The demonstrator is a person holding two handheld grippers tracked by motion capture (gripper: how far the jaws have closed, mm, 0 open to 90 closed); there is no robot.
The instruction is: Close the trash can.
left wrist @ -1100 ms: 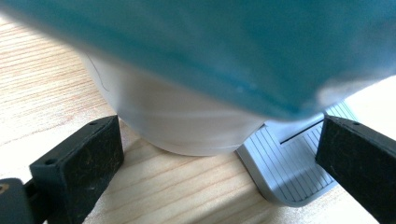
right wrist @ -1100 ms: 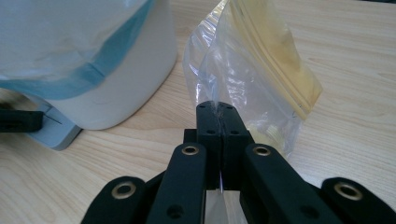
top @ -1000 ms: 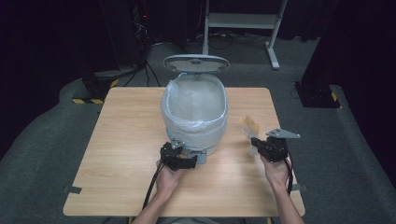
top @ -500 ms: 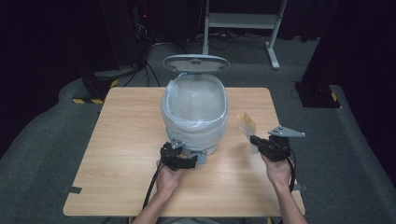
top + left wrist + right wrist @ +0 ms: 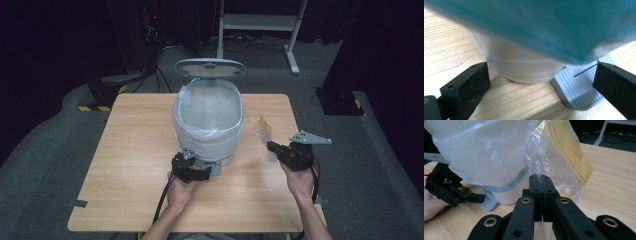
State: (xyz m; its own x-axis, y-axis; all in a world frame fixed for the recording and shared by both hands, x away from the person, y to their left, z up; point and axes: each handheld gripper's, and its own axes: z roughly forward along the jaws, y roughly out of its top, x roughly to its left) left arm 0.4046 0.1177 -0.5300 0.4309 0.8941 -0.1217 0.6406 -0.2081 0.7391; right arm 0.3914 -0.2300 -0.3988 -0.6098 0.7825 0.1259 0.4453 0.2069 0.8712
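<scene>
Your right gripper (image 5: 272, 146) had its jaws pressed fully together on the clear zip bag (image 5: 559, 160), pinching it near the bottom edge so the yellow-striped seal end stood up and flopped slightly away from you. The bag hung above the table (image 5: 130, 150), just to the right of the pedal bin (image 5: 210, 120), not yet over its mouth. Your left gripper (image 5: 200, 172) sat low at the near foot of the bin with its jaws spread wide, holding nothing; one jaw hovered over the grey foot pedal (image 5: 579, 90), and the lid (image 5: 210, 67) stood open at the far side.

To do this well, you needed to keep the pedal down so the lid stayed up, lift the bag clear of the liner (image 5: 481, 147) rim, carry it left until it hung over the middle of the opening, and only then let go, since a limp bag released at the rim would likely catch on the liner's edge.
</scene>
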